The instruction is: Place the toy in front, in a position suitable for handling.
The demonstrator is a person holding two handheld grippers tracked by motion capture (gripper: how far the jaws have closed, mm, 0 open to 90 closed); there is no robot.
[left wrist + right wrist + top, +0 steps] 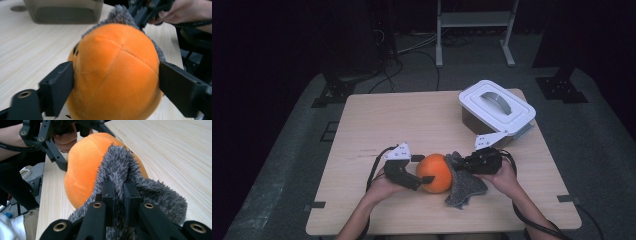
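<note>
The orange ball (pixel 435 172) sits on the table (pixel 377 125), between the jaws of the left gripper (pixel 116 82), whose pads touch its sides without squeezing. The right gripper (pixel 119 195) is clenched on the grey cloth (pixel 150 192) draped against the ball. The wiping step seems in hand; next, drag the cloth across the ball while the left gripper steadies it.

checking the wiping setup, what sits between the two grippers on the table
The orange plush ball sits between them in the high view, with the left gripper astride it. The right gripper pinches a grey fuzzy cloth lying against the ball's far side.
</note>
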